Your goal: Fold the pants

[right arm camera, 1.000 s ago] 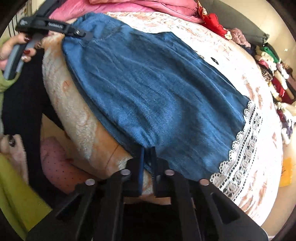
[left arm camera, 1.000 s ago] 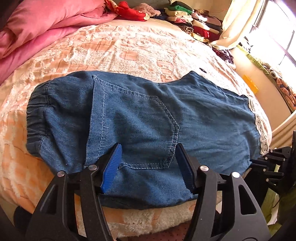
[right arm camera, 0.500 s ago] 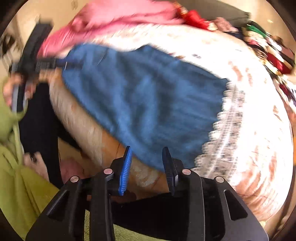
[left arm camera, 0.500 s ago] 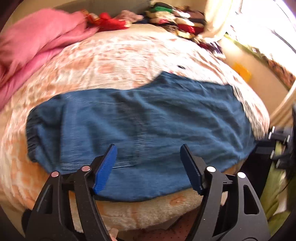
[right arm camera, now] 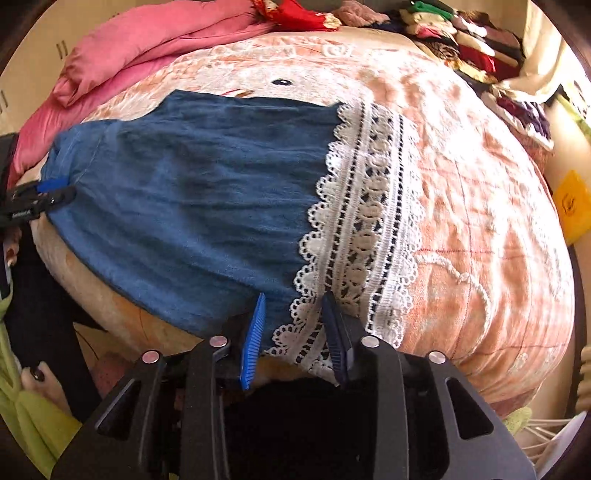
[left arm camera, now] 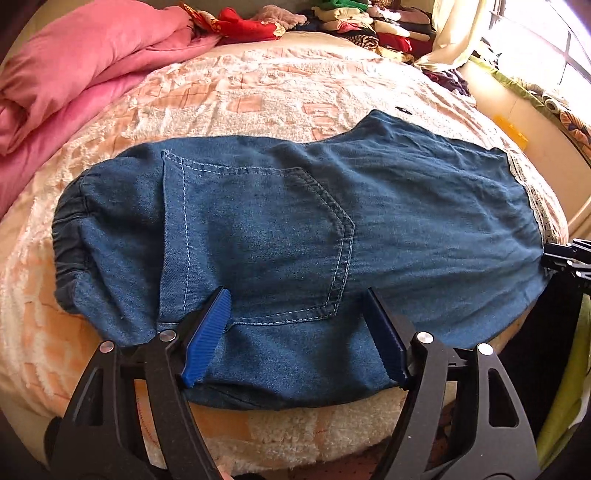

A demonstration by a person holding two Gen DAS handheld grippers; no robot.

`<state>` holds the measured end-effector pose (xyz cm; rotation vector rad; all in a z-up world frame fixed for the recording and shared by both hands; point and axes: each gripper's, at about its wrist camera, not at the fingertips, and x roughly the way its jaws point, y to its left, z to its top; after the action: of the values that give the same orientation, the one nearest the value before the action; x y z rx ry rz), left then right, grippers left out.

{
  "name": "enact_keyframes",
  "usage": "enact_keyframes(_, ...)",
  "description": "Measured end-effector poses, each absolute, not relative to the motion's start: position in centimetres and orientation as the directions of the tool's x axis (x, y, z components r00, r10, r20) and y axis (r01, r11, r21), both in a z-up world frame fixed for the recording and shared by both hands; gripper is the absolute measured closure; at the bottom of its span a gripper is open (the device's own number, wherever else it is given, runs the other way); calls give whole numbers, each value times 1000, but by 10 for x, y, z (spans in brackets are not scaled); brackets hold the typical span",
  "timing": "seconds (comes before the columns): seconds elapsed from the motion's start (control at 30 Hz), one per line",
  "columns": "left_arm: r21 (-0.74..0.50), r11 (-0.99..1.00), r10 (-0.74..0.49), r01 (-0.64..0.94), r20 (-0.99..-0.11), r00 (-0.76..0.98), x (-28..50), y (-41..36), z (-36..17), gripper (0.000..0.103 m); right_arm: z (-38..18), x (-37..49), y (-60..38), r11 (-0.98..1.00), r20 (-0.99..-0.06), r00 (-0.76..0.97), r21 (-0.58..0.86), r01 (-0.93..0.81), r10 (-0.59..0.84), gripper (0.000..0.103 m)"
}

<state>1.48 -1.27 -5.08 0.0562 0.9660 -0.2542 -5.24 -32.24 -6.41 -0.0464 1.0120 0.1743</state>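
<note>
Denim pants (left arm camera: 288, 236) lie flat on the bed (left arm camera: 258, 92), folded lengthwise. Left gripper (left arm camera: 295, 332) spread wide over the near edge by the back pocket (left arm camera: 258, 240), pinching nothing. Right gripper (right arm camera: 291, 332) has just been opening, jaws part-spread astride the lace hem (right arm camera: 362, 221), cloth between them but unpinched.

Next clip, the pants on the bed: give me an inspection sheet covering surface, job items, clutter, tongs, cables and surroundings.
Surface: bed with peach patterned blanket.
Job's things: denim pants lying flat along the near edge, pocket up, lace hem at one end.
Clutter: pink quilt and clothes stack at the far side.
Tongs: left tongs open over the pocket edge; right tongs just opened, astride the hem corner.
Cables: nothing seen.
Surroundings: window, curtain.
</note>
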Motion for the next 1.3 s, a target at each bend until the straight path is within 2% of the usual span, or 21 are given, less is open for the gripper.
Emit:
enact_keyframes(0.13, -92, 966, -216, 242, -799, 560, 12, -15, -33, 34, -36, -52, -337, 990, -777, 615, 76, -120, 134, 57)
enact_keyframes(0.23, -94, 963, -230, 254, -778, 585, 17, -20, -18, 31, -22, -39, -353, 990, -739, 660, 121, -70, 137, 56)
enact_keyframes(0.6, -67, 935, -280, 349, -744, 607, 64, -71, 11, 25, -23, 30, -399, 977, -733, 669, 211, 46, 127, 56)
enact_keyframes(0.87, -64, 938, -266, 340, -761, 591, 119, -94, 3, 25, -42, 71, -426, 951, -746, 640, 300, 76, 184, 56)
enact_keyframes(1.07, -129, 937, -296, 325, -788, 539, 154, -102, -22, 25, -61, 87, -432, 922, -744, 604, 385, 37, 287, 56)
enact_keyframes(1.2, -170, 935, -313, 311, -809, 497, 166, -107, -43, 26, -70, 89, -425, 927, -747, 598, 375, 16, 291, 57)
enact_keyframes(1.23, -196, 931, -330, 307, -812, 482, 166, -108, -47, 31, -71, 89, -424, 924, -741, 598, 382, 1, 305, 63)
enact_keyframes(1.27, -204, 929, -337, 309, -812, 476, 165, -111, -50, 45, -71, 88, -422, 919, -733, 598, 394, -15, 324, 69)
enact_keyframes(1.3, -195, 928, -334, 316, -811, 480, 163, -113, -50, 51, -70, 87, -421, 915, -727, 597, 402, -30, 339, 76)
